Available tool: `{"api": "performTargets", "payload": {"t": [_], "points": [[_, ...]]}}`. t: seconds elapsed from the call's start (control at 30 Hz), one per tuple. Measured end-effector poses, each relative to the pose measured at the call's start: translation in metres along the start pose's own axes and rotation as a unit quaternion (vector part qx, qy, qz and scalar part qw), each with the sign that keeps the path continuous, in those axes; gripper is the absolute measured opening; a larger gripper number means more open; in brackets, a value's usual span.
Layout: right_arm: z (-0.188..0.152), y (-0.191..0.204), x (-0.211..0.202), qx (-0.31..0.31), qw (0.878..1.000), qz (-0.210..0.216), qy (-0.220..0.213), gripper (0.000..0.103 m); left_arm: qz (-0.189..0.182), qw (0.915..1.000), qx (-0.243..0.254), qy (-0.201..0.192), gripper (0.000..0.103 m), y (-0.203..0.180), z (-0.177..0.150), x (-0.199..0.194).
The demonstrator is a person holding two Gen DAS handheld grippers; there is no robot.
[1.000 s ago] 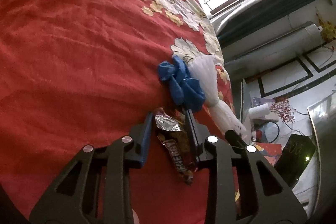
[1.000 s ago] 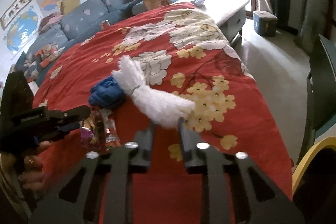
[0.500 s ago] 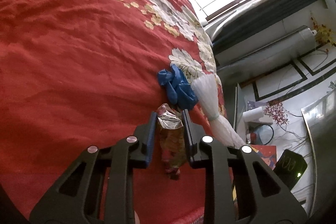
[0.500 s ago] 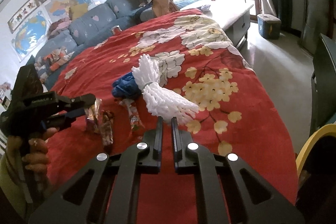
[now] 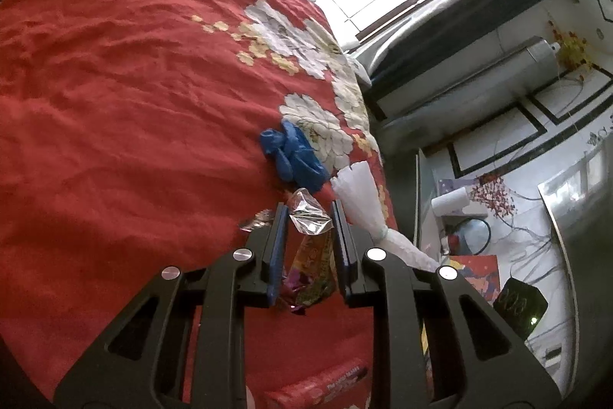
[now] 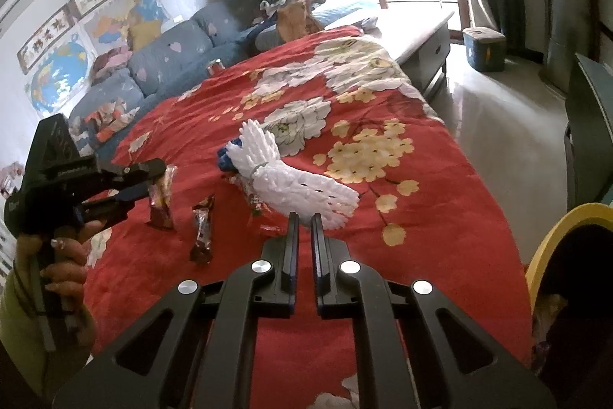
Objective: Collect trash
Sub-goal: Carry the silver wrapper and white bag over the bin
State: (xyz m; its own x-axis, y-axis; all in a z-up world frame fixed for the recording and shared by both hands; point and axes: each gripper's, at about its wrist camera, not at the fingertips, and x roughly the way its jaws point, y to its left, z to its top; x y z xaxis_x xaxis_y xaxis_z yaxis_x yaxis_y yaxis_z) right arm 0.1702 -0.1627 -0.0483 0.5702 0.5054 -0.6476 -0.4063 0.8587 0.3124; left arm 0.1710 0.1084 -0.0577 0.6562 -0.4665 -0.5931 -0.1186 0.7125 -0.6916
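**Me:** My left gripper (image 5: 308, 217) is clamped on a snack wrapper (image 5: 312, 248), lifted clear of the red bedspread (image 5: 115, 102); its foil end sticks out past the fingertips. My right gripper (image 6: 302, 221) carries nothing, its fingers drawn to a narrow slit, hovering just short of the white foam net (image 6: 291, 175).

**Helper:** How would you handle it from here?

**Me:** I'd keep the squeeze steady, since the foil looks slippery, and carry it level to wherever the trash goes. I'd guess that's the yellow-rimmed bin (image 6: 555, 229) at my right, though I can't see inside.

**Helper:** What's left on the bed?

**Me:** One dark wrapper (image 6: 202, 232), at least two small scraps by the net, one foam net, one blue crumpled glove bundle (image 5: 293, 156). Plus the one I hold.
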Motion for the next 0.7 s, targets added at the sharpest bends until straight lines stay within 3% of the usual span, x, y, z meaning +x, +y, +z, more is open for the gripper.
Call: {"api": "performTargets", "payload": {"t": [0.7], "points": [[-0.005, -0.028, -0.062, 0.028, 0.998, -0.022, -0.059, 0.006, -0.001, 0.9928, 0.12, 0.002, 0.016, -0.087, -0.036, 0.005]]}}
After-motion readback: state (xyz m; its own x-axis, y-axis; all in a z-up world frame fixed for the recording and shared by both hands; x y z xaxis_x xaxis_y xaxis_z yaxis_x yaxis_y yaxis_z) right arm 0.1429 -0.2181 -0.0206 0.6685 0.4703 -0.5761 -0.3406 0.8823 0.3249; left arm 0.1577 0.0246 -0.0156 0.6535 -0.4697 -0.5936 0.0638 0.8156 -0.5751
